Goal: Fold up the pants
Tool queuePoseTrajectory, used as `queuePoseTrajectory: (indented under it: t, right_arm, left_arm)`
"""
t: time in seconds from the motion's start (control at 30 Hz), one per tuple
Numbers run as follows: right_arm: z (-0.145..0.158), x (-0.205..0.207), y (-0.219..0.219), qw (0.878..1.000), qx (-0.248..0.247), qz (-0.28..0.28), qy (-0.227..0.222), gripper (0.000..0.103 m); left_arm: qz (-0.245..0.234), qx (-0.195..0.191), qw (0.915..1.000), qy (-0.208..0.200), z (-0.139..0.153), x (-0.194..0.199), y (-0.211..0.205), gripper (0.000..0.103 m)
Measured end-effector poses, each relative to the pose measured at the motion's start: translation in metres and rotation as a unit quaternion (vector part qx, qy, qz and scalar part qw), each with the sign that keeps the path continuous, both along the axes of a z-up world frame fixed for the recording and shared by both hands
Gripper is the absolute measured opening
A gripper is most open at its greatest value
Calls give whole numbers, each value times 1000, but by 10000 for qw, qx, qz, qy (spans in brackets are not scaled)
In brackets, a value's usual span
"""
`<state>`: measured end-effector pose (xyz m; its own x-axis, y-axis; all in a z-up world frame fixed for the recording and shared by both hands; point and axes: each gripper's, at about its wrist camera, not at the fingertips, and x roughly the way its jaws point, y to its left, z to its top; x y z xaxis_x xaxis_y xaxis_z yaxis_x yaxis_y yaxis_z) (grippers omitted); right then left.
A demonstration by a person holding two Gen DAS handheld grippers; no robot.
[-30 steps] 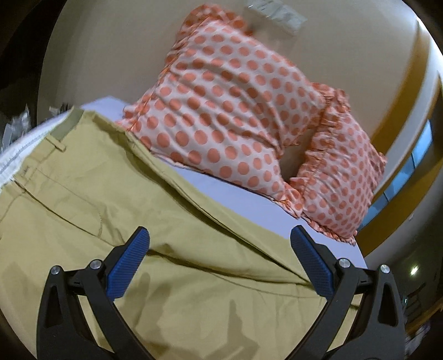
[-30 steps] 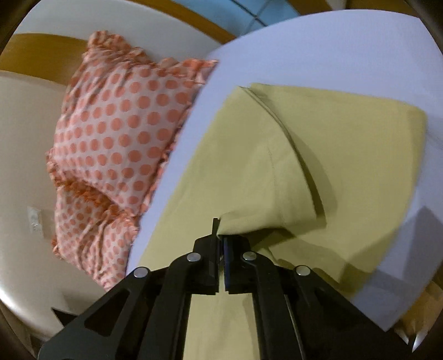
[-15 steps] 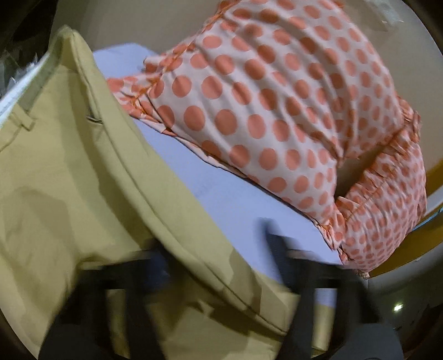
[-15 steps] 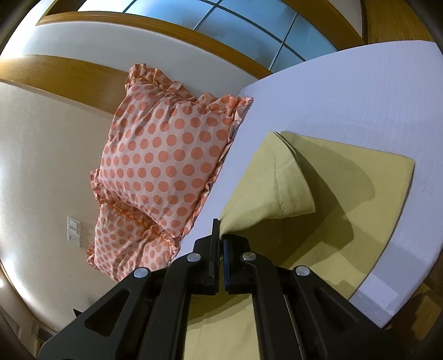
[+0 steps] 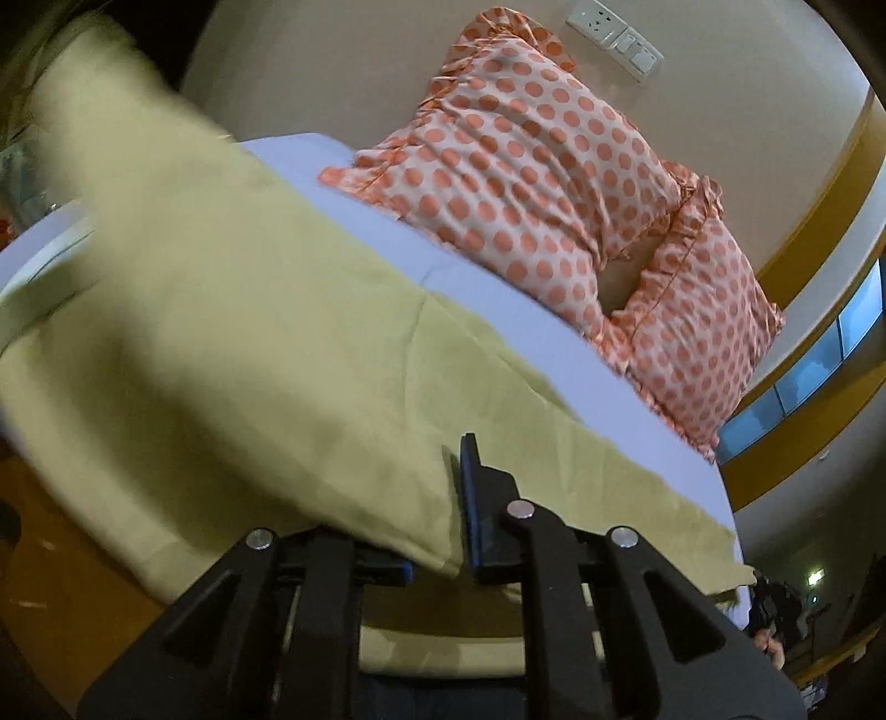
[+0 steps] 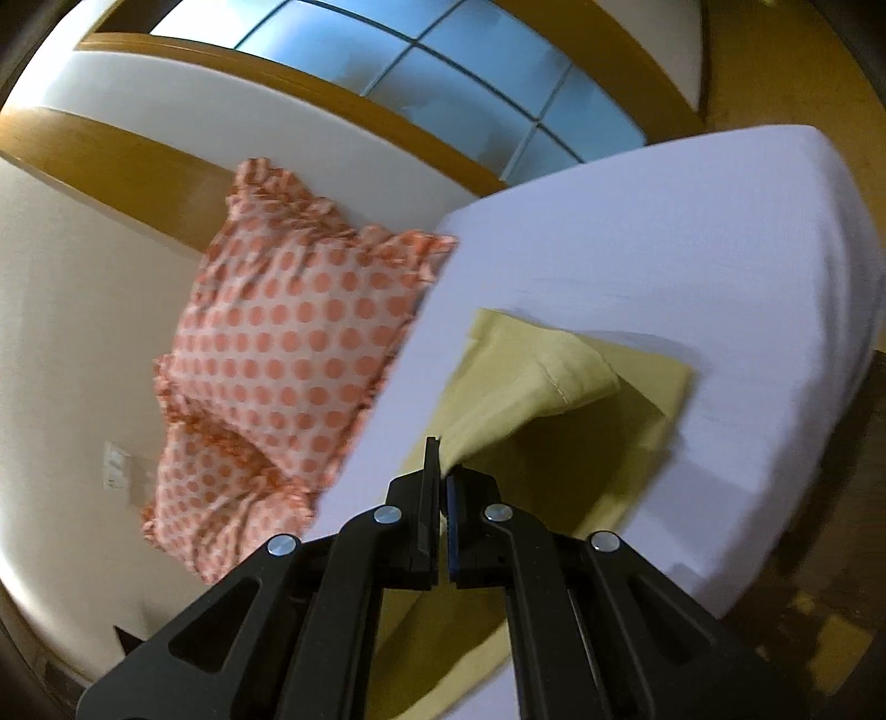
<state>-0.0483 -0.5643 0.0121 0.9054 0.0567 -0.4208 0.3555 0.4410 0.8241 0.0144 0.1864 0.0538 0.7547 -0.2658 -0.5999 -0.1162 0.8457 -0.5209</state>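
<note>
The khaki pants [image 5: 232,310] lie across the white bed [image 5: 487,288]. My left gripper [image 5: 443,531] is shut on a thick fold of the pants and holds it lifted off the bed. In the right wrist view my right gripper [image 6: 442,482] is shut on the edge of a pant leg [image 6: 531,382] and lifts it above the rest of the pants [image 6: 626,421], which lie flat on the bed [image 6: 664,232]. The lifted cloth hides part of the left finger.
Two orange polka-dot pillows [image 5: 542,183] lean against the beige wall at the head of the bed; they also show in the right wrist view [image 6: 277,360]. A wall socket [image 5: 614,33] sits above them. The bed's edge [image 6: 797,471] drops to a wooden floor.
My left gripper went from open above the pants to shut on a fold and lifted it. My right gripper, still shut on the leg, rose and pulled it further from the bed.
</note>
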Motion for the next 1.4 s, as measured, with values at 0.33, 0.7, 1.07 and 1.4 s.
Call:
queuePoseTrajectory:
  t: [0.33, 0.7, 1.07, 1.4]
  right_arm:
    - [-7, -19, -6, 9956, -444, -216, 798, 20]
    - [-10, -32, -13, 9927, -878, -504, 656, 64]
    - [-21, -11, 24, 9863, -1589, 105, 429, 12]
    - [60, 53, 138, 9590, -2171, 1591, -884, 4]
  left_arm:
    - [120, -117, 9995, 268, -42, -32, 8, 22]
    - [159, -150, 9995, -228, -36, -76, 16, 58]
    - [260, -409, 9982, -352, -43, -95, 34, 67]
    - [41, -567, 9968, -556, -52, -107, 36, 75]
